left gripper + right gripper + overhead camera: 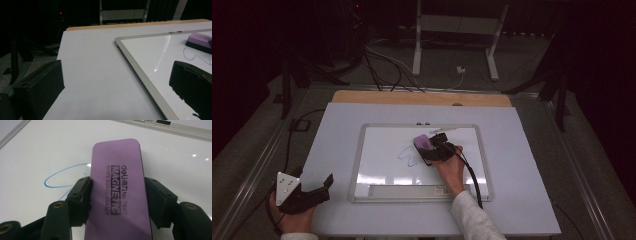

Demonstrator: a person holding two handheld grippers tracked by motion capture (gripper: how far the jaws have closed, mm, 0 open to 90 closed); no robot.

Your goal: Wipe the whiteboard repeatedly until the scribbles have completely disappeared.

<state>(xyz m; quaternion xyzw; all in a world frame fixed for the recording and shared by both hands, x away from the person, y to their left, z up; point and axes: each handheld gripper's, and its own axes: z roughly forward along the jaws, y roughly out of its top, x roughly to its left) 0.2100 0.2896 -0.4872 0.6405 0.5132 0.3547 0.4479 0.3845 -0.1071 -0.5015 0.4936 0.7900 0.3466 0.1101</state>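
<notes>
A purple whiteboard eraser (117,157) printed "MAGNETIC WHITE BOARD ERASER" lies flat on the whiteboard (382,145), and my right gripper (117,182) is shut on its two long sides. In the high view the eraser (422,142) and right gripper (433,151) sit at the board's middle, just right of a blue scribble (408,156). The scribble's loop (62,176) shows left of the eraser. My left gripper (324,187) rests open at the table's front left corner, clear of the board. Its jaws (116,67) stand wide apart over bare table, with the eraser (200,41) far off.
A marker (443,130) lies near the board's top edge. The board's metal frame (140,72) runs diagonally past the left gripper. The white tabletop (522,165) surrounds the board, with a wooden strip (422,97) at the far edge. Cables and stand legs (492,55) stand on the floor beyond.
</notes>
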